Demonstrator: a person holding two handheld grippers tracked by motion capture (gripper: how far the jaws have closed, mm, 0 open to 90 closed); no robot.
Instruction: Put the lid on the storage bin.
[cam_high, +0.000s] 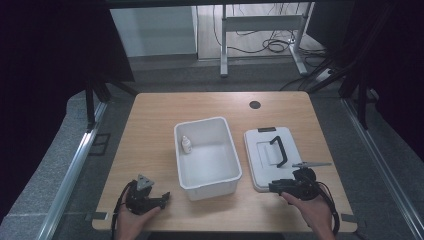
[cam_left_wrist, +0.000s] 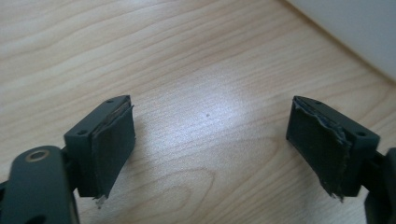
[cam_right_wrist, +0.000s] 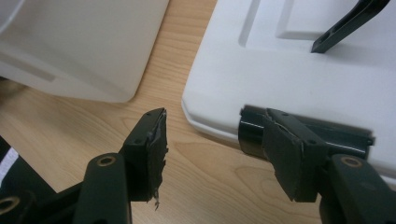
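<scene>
Lid (cam_high: 272, 156): flat on the bench (cam_high: 150, 130), just right of the bin (cam_high: 230, 150); likely light, stiff, slick plastic.
Hold: probably the black handle (cam_high: 278, 150) or the near edge latch (cam_right_wrist: 303, 135).
Bottle (cam_high: 186, 144): upright in the bin's far-left corner.
Right gripper (cam_right_wrist: 215, 149): jaws open, at the lid's near edge.
Left gripper (cam_left_wrist: 210, 140): jaws open, empty, over the bench.
Unclear: thin grey tool (cam_high: 312, 164) by the lid.

Dim surroundings, table (cam_high: 150, 130) evenly lit — soft glare patch on wood, close views slightly soft.
</scene>
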